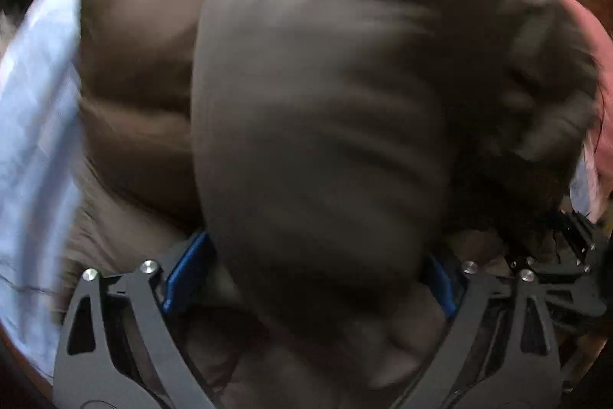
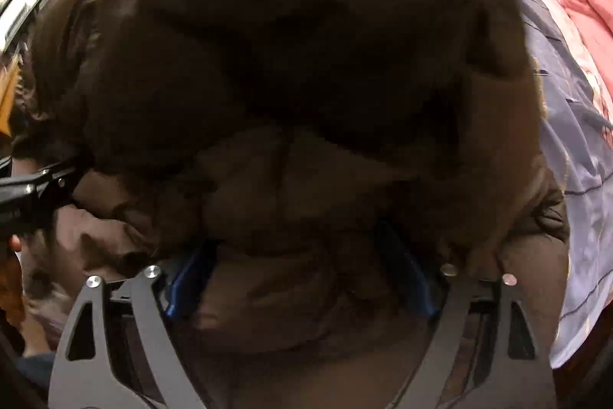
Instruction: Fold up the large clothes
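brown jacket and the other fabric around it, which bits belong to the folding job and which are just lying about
In the job:
- brown jacket
- left gripper, jaws wide around a bulge of it
- right gripper, jaws wide, jacket between

Lying about:
- white sheet
- pink cloth
- pale blue striped fabric

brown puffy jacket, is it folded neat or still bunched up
Bunched up: the brown puffy jacket lies in rumpled mounds with deep creases on the pale blue sheet, no flat, squared fold visible. Blur hides finer detail.

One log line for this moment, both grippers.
left gripper: wide, brown coat bunched between | right gripper: wide over coat | grip: unclear | bedsheet underneath
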Demonstrator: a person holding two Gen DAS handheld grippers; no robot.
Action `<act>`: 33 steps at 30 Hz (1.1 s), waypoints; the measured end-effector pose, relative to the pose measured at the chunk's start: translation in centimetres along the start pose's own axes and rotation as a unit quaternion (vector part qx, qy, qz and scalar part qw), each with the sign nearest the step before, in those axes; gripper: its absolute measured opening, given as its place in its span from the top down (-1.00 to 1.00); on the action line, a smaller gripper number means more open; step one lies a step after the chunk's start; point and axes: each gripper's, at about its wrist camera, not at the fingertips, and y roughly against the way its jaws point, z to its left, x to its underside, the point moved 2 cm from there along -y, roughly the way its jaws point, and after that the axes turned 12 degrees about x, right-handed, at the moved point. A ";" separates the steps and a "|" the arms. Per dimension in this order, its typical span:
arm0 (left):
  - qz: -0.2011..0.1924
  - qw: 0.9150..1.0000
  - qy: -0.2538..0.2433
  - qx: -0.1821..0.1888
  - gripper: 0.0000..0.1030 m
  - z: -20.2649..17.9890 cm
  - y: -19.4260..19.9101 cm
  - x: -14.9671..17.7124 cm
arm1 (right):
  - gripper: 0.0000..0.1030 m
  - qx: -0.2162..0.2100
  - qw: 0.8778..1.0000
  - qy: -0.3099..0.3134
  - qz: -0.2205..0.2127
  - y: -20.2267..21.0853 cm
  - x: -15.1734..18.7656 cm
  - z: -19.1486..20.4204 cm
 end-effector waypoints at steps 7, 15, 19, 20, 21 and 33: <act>-0.151 0.982 -0.103 -0.039 -0.89 -4.1 10.3 0.3 | -0.65 -0.026 0.997 0.018 -0.074 8.1 -1.2 -1.1; -0.167 0.985 -0.048 -0.022 -0.50 -6.6 9.7 -3.8 | -0.56 -0.012 0.986 -0.005 -0.168 11.9 -9.3 -2.7; -0.148 0.985 -0.062 -0.064 -0.47 -6.6 4.2 -4.5 | -0.31 -0.059 0.992 -0.040 -0.100 6.9 -10.8 -2.8; -0.146 0.985 -0.068 -0.066 -0.53 -6.2 3.8 -4.5 | -0.31 -0.052 0.994 -0.038 -0.091 5.8 -10.9 -3.0; -0.145 0.985 -0.070 -0.066 -0.54 -5.8 4.1 -4.1 | -0.31 -0.050 0.995 -0.038 -0.079 4.6 -11.0 -2.9; -0.111 0.992 -0.051 -0.040 -0.54 -5.1 6.0 -3.4 | -0.29 -0.031 0.997 -0.035 -0.056 3.4 -9.7 -3.2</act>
